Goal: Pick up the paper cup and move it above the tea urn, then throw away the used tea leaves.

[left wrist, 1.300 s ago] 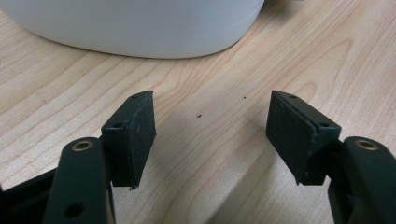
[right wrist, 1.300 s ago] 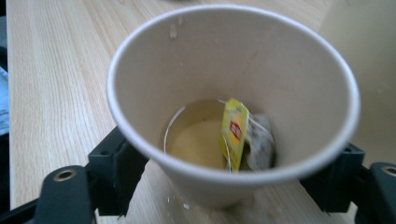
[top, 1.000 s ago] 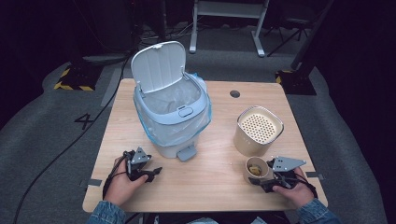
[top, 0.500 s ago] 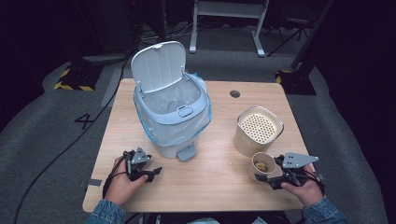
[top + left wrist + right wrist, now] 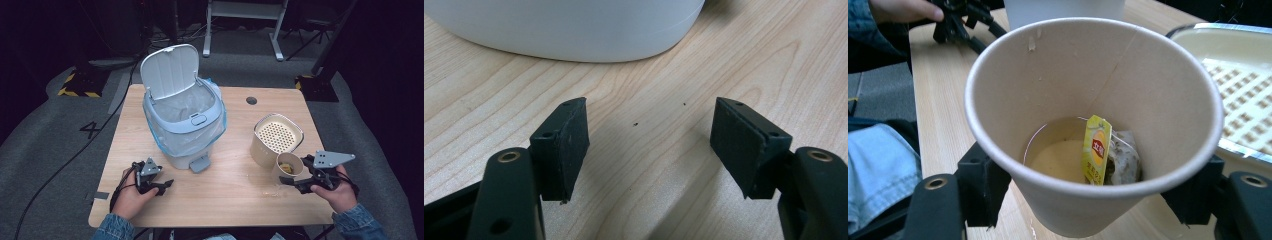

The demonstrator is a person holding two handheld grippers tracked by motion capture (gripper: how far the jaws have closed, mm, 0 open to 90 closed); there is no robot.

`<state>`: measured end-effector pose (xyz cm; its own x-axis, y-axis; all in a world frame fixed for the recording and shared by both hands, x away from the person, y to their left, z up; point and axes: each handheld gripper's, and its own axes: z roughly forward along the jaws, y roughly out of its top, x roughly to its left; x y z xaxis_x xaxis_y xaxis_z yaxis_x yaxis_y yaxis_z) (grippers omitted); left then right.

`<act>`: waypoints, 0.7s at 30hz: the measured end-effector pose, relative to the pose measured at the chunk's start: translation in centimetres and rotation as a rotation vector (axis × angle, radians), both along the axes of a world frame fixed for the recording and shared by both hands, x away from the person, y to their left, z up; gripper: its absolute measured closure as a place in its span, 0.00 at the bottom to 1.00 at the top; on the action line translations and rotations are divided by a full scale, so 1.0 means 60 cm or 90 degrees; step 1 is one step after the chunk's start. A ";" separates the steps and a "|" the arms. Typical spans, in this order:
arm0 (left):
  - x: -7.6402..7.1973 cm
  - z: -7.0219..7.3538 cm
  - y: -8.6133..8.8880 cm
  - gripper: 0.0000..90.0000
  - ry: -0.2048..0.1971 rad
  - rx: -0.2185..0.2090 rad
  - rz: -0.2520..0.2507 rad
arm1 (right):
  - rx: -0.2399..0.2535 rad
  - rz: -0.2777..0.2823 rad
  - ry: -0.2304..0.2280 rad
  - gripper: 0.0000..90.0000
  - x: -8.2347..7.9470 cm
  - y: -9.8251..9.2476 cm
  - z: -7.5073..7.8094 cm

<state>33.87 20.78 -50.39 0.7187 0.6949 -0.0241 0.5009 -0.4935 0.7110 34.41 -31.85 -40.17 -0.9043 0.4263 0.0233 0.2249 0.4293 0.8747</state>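
Note:
A paper cup point(image 5: 287, 165) is lifted a little off the wooden table point(image 5: 235, 210), beside a cream container point(image 5: 277, 137) with a perforated top. My right gripper point(image 5: 291, 177) is shut on the cup. In the right gripper view the cup point(image 5: 1093, 100) sits upright between the jaws and holds pale liquid, a tea bag point(image 5: 1123, 159) and its yellow tag point(image 5: 1096, 150). My left gripper point(image 5: 161, 186) rests low on the table in front of the bin and is open. In the left gripper view its jaws stand wide apart around bare wood point(image 5: 649, 130).
A pale blue pedal bin point(image 5: 185, 125) with a clear liner stands at centre-left, its lid point(image 5: 169, 70) tipped up and its pedal point(image 5: 200, 164) facing me. A few crumbs point(image 5: 265, 191) lie on the table by the cup. A cable hole point(image 5: 251, 100) is at the far edge.
My right gripper has risen with the paper cup and shifted slightly right, lifting it off the table. The left gripper has stayed in place.

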 end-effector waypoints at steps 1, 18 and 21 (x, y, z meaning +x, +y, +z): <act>0.000 0.000 0.000 0.36 0.000 0.000 0.000 | 0.001 -0.002 0.002 0.33 0.001 0.000 0.006; 0.001 0.000 0.001 0.35 0.002 -0.001 -0.003 | 0.019 -0.020 -0.019 0.34 0.051 -0.009 0.101; 0.001 0.000 0.001 0.34 0.003 -0.001 -0.005 | 0.020 -0.030 -0.023 0.34 0.068 -0.009 0.111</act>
<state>33.93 20.87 -50.38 0.7237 0.6895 -0.0286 0.5007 -0.4961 0.7093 38.46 -32.36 -33.52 -0.8837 0.4681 0.0045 0.2120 0.3916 0.8954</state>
